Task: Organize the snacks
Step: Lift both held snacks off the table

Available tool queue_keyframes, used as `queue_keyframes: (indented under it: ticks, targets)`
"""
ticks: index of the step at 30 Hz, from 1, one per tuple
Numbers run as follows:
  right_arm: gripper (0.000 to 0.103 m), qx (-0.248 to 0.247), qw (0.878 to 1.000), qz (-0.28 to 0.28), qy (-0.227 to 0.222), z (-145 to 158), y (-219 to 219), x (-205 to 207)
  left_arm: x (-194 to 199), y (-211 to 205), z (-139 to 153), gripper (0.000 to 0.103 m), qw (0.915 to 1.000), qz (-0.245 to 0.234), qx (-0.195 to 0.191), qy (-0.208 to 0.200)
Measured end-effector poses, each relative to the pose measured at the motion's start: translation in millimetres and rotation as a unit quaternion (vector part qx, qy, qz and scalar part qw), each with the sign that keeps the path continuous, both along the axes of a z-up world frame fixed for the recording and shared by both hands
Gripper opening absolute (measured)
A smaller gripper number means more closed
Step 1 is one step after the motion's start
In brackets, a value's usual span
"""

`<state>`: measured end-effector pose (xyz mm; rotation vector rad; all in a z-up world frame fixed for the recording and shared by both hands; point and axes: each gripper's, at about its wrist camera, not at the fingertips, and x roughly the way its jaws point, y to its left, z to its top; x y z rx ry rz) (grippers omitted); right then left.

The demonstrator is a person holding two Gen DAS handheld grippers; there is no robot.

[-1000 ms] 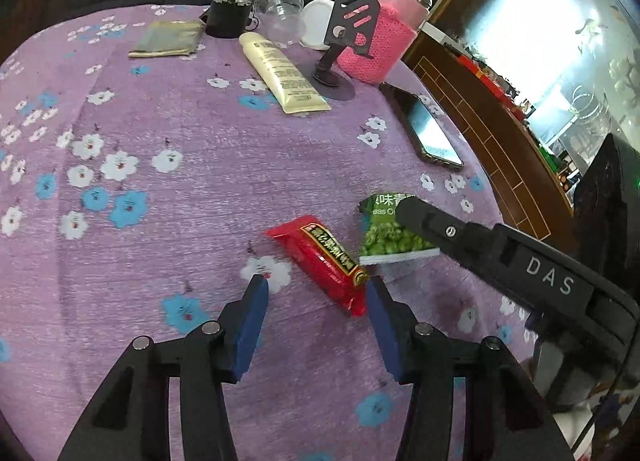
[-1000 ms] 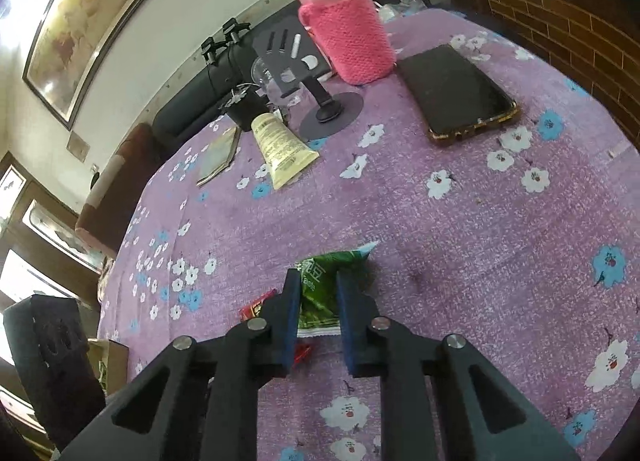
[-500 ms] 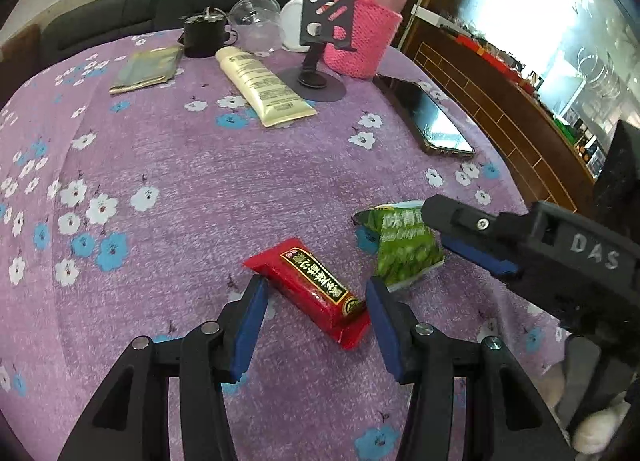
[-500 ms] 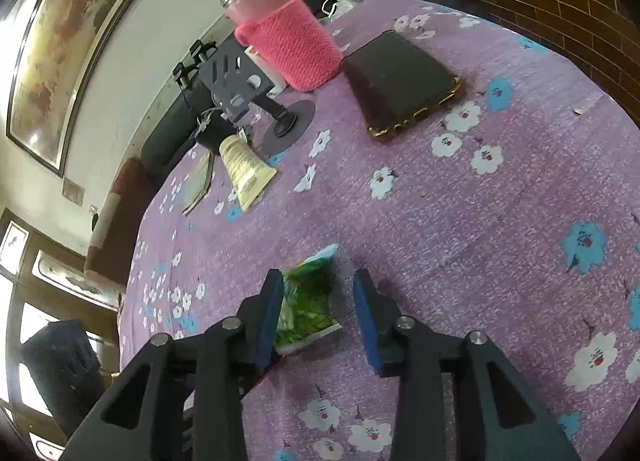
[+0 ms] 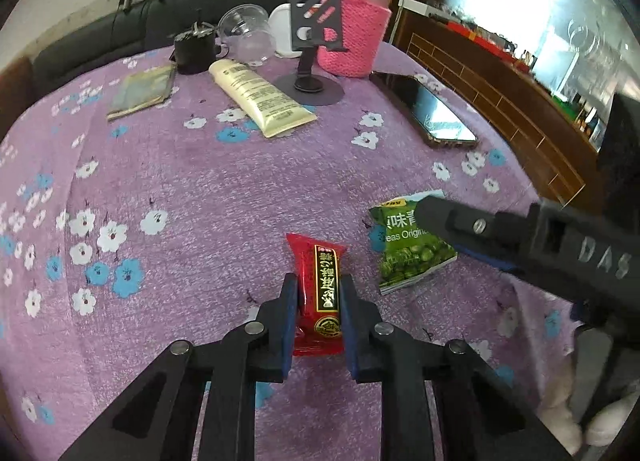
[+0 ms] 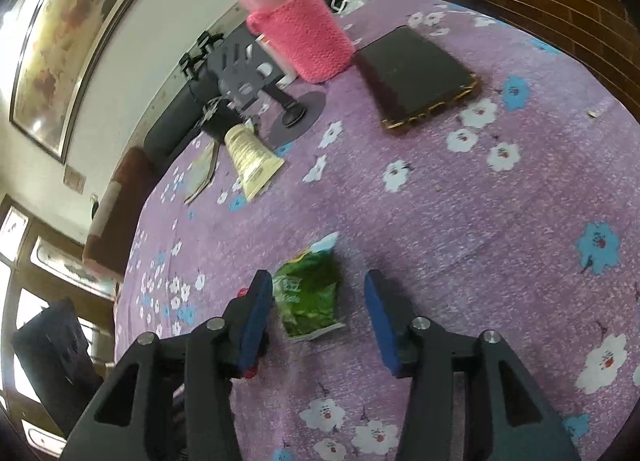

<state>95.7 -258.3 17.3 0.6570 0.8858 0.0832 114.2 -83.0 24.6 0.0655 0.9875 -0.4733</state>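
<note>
A red snack bar packet [image 5: 321, 293] lies on the purple flowered tablecloth [image 5: 200, 189]. My left gripper [image 5: 319, 297] is shut on the packet, its blue pads pressing both long sides. A green pea snack bag [image 5: 408, 249] lies just to its right; it also shows in the right wrist view [image 6: 310, 295]. My right gripper [image 6: 318, 301] is open, its jaws wide apart around the green bag, which rests free on the cloth nearer the left pad. The right gripper's finger [image 5: 480, 227] crosses over the bag in the left wrist view.
At the far side stand a pink knit-sleeved bottle [image 5: 360, 21], a black phone stand [image 5: 312, 45], a cream tube [image 5: 260, 97], a clear cup [image 5: 246, 35], a black pot [image 5: 196, 49] and a flat packet [image 5: 142, 91]. A phone [image 5: 428, 109] lies at right near the table edge.
My left gripper moved forward and closed on the red packet, which turned lengthwise between the pads. My right gripper opened wide and let go of the green bag.
</note>
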Motion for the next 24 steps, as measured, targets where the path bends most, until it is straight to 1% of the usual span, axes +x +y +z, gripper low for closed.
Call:
queue_keyframes:
  ticks: [5,8,10,14,15,16,17,19,20,21,23,24]
  targets:
    - [0.047,-0.024,1.000,0.015,0.005,-2.7,12.1,4.2,-15.8,-2.1,4.6,0.019,0.9988,-0.020,0.032,-0.032]
    - [0.048,-0.065,0.998,0.023,0.003,-0.7,24.0,4.8,-26.5,-6.4,5.1,0.019,0.9976,-0.033,0.044,-0.044]
    - [0.051,-0.092,0.995,0.030,0.001,0.5,32.7,5.0,-30.8,-8.2,4.8,0.019,0.9970,-0.037,0.048,-0.049]
    - [0.051,-0.142,0.989,0.044,-0.003,0.1,47.6,6.0,-33.1,-11.9,1.0,0.019,0.9967,-0.041,0.052,-0.046]
    - [0.048,-0.155,0.987,0.047,-0.003,0.4,50.0,6.6,-32.0,-12.0,-0.3,0.019,0.9969,-0.040,0.052,-0.044]
    - [0.036,-0.167,0.985,0.047,-0.001,0.2,51.9,6.8,-31.7,-12.0,-1.1,0.021,0.9969,-0.038,0.052,-0.045]
    - [0.036,-0.166,0.985,0.050,0.000,-0.3,51.9,7.1,-30.9,-12.0,-1.4,0.021,0.9971,-0.037,0.051,-0.044]
    - [0.032,-0.152,0.987,0.051,0.000,0.1,48.5,7.2,-29.9,-13.3,-1.3,0.021,0.9972,-0.035,0.049,-0.044]
    - [0.032,-0.145,0.988,0.050,-0.001,0.3,46.3,7.6,-29.6,-14.5,-1.3,0.024,0.9972,-0.035,0.050,-0.044]
    - [0.031,-0.140,0.989,0.050,-0.002,0.7,44.9,7.8,-29.4,-15.6,-1.6,0.030,0.9972,-0.035,0.049,-0.045]
    - [0.026,-0.131,0.990,0.046,-0.009,4.1,41.6,6.5,-30.8,-18.2,-1.9,0.034,0.9970,-0.036,0.049,-0.047]
    - [0.025,-0.130,0.990,0.044,-0.012,6.7,41.8,4.2,-31.7,-19.0,-2.0,0.034,0.9968,-0.036,0.052,-0.050]
